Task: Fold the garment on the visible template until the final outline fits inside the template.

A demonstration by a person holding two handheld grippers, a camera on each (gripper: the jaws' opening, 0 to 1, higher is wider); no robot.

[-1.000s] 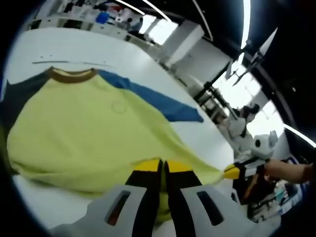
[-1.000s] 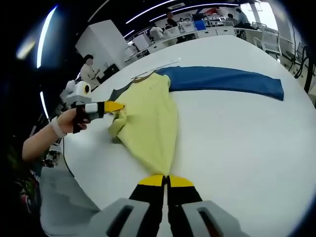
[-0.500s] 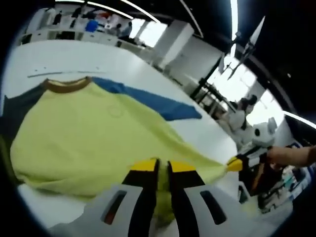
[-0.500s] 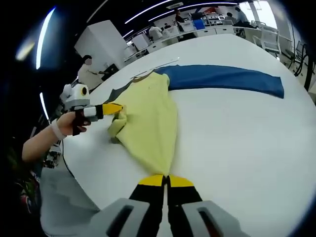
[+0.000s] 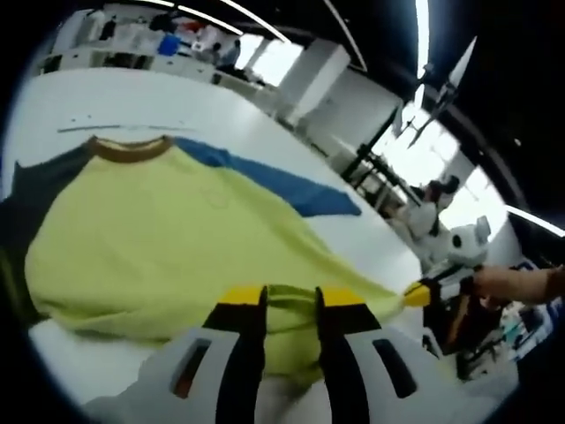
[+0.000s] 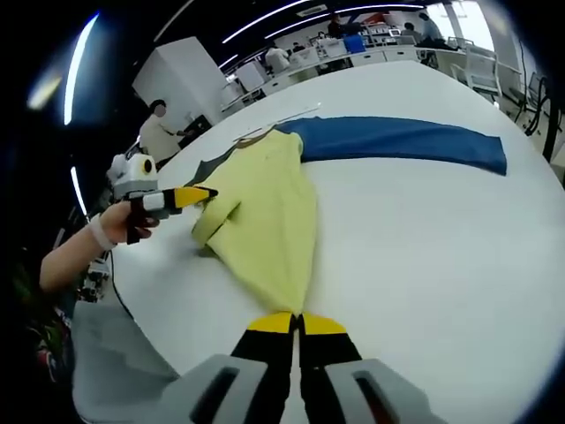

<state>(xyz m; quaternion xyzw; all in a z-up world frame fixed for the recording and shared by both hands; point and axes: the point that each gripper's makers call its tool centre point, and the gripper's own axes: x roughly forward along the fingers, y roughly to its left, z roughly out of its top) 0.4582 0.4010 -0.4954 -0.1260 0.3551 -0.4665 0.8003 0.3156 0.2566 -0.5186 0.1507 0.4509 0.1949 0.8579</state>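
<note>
A yellow shirt (image 5: 168, 243) with a brown collar (image 5: 131, 148) and blue sleeves is spread flat on a white round surface (image 5: 221, 110). In the left gripper view the body of the shirt lies across the middle, with the collar toward 11 o'clock and one blue sleeve (image 5: 282, 181) stretched toward 2 o'clock. The darker second sleeve (image 5: 26, 199) is seen at 9 o'clock. In the right gripper view the shirt (image 6: 269, 221) is seen edge-on as a narrow yellow band, and its long blue sleeve (image 6: 402, 141) runs toward 2 o'clock across the surface (image 6: 424, 265).

The left tongs (image 5: 290, 299) are parted, and a strip of the yellow hem is seen in the gap between the two yellow-tipped jaws; whether the cloth is touched cannot be told. In the right gripper view the same left tongs (image 6: 205, 193) are seen at 9 o'clock, held in a hand (image 6: 124, 221), with their tip just at the folded corner of the hem.

The right tongs (image 6: 297, 323) are clenched on the shirt's lower hem at 6 o'clock, the jaws pressed together. From the left gripper view these right tongs (image 5: 417, 296) appear at 4 o'clock, gripping the far corner of the hem, which is drawn out to a point.

Beyond the surface, a white pillar (image 6: 181, 75), benches and several people (image 6: 159, 128) are seen in the room.
</note>
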